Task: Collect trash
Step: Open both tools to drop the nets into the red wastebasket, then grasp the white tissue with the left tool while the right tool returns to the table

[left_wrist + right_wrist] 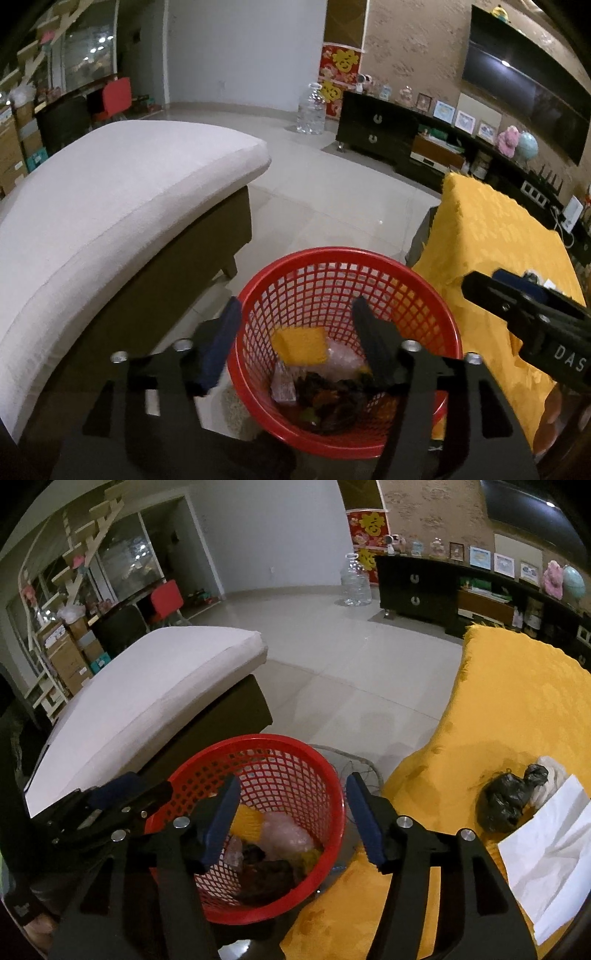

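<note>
Red basket point(343, 280) of trash sits directly below both open tools.

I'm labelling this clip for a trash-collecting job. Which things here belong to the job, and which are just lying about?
Belongs to the job:
- red plastic mesh basket with rubbish in it
- knotted black plastic bag
- crumpled white paper sheet

Just lying about:
- white cushioned bench
- yellow textured cloth
- clear plastic water jug
- dark TV cabinet
</note>
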A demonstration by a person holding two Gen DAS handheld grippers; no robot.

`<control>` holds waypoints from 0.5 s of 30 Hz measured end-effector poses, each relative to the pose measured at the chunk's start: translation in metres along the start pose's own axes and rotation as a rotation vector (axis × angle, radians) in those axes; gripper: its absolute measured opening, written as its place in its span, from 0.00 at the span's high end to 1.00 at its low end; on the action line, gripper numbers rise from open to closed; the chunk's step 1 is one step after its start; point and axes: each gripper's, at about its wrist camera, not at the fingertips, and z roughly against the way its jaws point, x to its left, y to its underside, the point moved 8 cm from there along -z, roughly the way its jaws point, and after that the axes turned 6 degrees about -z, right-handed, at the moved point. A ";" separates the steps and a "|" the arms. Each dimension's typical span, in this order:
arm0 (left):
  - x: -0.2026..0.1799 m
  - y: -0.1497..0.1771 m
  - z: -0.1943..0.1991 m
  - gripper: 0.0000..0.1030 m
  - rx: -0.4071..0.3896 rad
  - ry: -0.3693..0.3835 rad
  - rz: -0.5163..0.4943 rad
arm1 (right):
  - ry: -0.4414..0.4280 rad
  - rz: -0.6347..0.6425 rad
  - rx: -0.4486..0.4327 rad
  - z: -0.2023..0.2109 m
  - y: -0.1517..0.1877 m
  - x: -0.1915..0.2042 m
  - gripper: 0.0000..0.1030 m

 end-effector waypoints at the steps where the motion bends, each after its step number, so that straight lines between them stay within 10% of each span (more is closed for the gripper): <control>1: 0.001 -0.001 0.002 0.33 -0.007 -0.001 0.005 | 0.004 -0.004 -0.005 0.002 0.000 -0.002 0.40; 15: -0.009 -0.014 0.025 0.11 -0.135 -0.021 -0.040 | 0.104 0.009 -0.120 0.047 0.008 -0.030 0.27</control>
